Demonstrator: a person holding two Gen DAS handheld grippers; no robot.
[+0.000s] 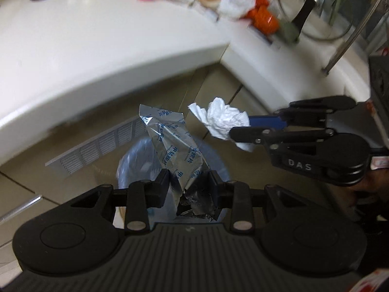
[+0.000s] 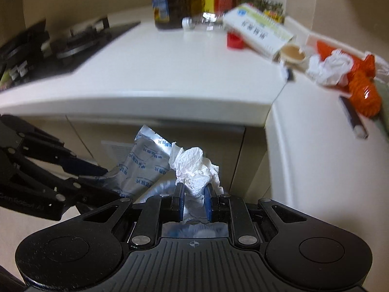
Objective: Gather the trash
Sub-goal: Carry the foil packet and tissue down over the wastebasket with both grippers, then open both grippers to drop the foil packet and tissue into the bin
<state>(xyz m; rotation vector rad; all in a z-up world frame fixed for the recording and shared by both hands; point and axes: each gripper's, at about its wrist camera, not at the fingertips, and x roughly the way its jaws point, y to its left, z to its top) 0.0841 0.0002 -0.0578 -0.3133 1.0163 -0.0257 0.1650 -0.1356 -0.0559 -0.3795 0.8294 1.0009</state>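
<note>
My left gripper [image 1: 188, 180] is shut on a crumpled silver foil wrapper [image 1: 170, 141] with blue print and holds it over a trash bin lined with a bluish bag [image 1: 136, 160] on the floor. My right gripper [image 2: 193, 192] is shut on a crumpled white tissue [image 2: 194, 168], held just right of the wrapper above the same bin [image 2: 165, 187]. The right gripper [image 1: 239, 127] with the tissue [image 1: 223, 119] shows in the left wrist view; the left gripper [image 2: 102, 177] with the wrapper [image 2: 143, 160] shows in the right wrist view.
A white L-shaped counter [image 2: 170, 73] stands above and behind the bin. On it lie another white tissue [image 2: 328, 68], orange wrappers [image 2: 364, 92], a white box [image 2: 257, 31], a red cap [image 2: 234, 41], a small cup [image 2: 293, 52] and bottles [image 2: 170, 2]. A stove [image 2: 60, 46] is at the left.
</note>
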